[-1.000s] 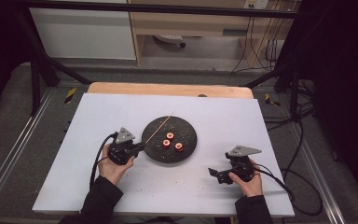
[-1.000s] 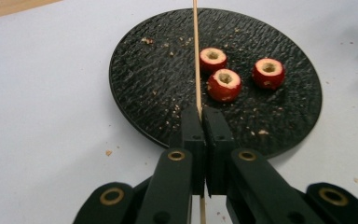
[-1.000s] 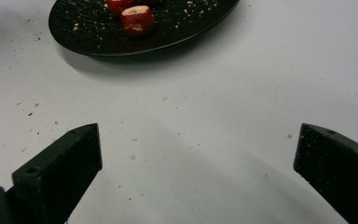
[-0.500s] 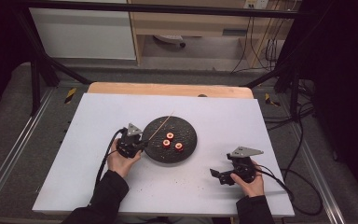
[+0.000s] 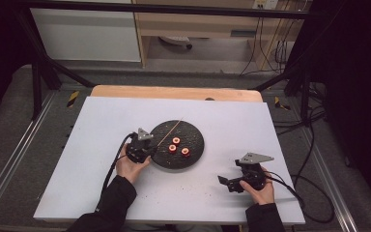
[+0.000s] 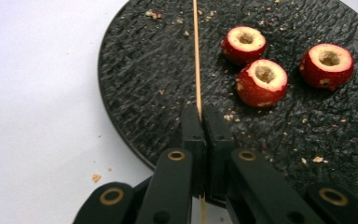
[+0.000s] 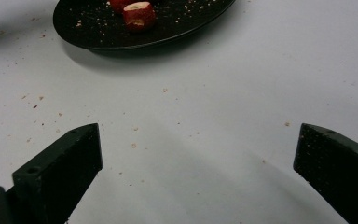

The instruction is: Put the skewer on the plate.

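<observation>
Basically left gripper (image 6: 199, 114) clamps skewer (image 6: 196, 51) tight over plate (image 6: 135, 70) to spear hawthorns (image 6: 262, 81); right gripper (image 7: 198, 154) idles wide open, empty.

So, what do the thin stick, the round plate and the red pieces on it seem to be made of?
The stick looks like bamboo or wood: pale tan, matte and very thin. The plate looks like black slate or stone-look ceramic, since its surface is rough and rippled; which one I cannot tell. The red pieces seem to be cored fruit, with glossy red skin, pale flesh and a hollow centre.
</observation>
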Demonstrator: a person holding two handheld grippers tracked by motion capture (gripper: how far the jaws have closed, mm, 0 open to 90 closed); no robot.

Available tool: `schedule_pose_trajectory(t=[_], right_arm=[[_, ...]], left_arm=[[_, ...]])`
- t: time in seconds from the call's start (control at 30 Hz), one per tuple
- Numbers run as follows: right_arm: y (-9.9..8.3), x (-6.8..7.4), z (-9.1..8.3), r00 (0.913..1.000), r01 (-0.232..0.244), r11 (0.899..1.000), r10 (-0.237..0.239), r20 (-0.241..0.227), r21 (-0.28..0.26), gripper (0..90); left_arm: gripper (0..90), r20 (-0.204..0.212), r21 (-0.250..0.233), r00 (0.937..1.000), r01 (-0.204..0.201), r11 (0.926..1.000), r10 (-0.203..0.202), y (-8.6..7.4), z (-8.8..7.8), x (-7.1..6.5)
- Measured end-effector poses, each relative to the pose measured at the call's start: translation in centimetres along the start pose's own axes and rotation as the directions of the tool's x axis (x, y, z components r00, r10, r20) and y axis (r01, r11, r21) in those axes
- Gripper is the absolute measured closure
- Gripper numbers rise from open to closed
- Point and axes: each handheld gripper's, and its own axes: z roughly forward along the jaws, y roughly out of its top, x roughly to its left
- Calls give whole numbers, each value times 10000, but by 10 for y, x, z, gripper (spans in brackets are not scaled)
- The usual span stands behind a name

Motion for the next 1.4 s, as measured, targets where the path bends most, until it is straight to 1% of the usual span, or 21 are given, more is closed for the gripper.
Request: schedule_pose_trajectory(t=[0.07, 0.23, 0.37, 0.57, 0.67, 0.8, 0.9, 0.97, 1.03, 1.2, 1.3, 1.4], right_arm=[[0, 0, 0, 10000, -1, 10000, 1, 4, -1, 20], [0, 0, 0, 10000, -21, 10000, 21, -16, -9, 21], [0, 0, 0, 10000, -28, 10000, 28, -14, -33, 21], [0, 0, 0, 10000, -57, 10000, 57, -39, 0, 22], [0, 0, 0, 10000, -47, 10000, 46, -34, -15, 22], [0, 0, 0, 10000, -80, 10000, 80, -29, -22, 22], [0, 0, 0, 10000, -95, 9999, 95, -7, -54, 23], [1, 0, -1, 10000, -84, 9999, 84, 11, -68, 22], [1, 0, -1, 9999, -123, 9999, 123, -12, -67, 22], [1, 0, -1, 9999, -123, 9999, 124, 6, -57, 20], [1, 0, -1, 9999, -162, 9998, 161, -19, -76, 20], [1, 0, -1, 9999, -168, 9998, 168, -3, -48, 19]], left_arm=[[878, -141, 49, 9998, -124, 9999, 124, 0, 2, -2], [878, -107, 222, 9998, -178, 9996, 180, 0, 6, -4], [877, -162, 237, 9994, -289, 9993, 293, 0, 6, -5], [870, -107, 169, 9994, -319, 9993, 321, 0, 4, -4], [842, -27, 31, 9994, -334, 9994, 334, 1, 1, -3], [763, 114, -91, 9992, -390, 9992, 391, 1, -5, -3], [696, 256, -277, 9987, -426, 9987, 433, 0, -12, -1], [642, 428, -379, 9982, -399, 9985, 415, -2, -17, 0], [591, 519, -384, 9969, -570, 9976, 590, -4, -22, 2], [472, 868, -584, 9927, -794, 9951, 843, -11, -35, 6], [388, 945, -632, 9902, -974, 9932, 1031, -18, -42, 9], [308, 1080, -456, 9874, -1113, 9927, 1156, -26, -49, 12]])
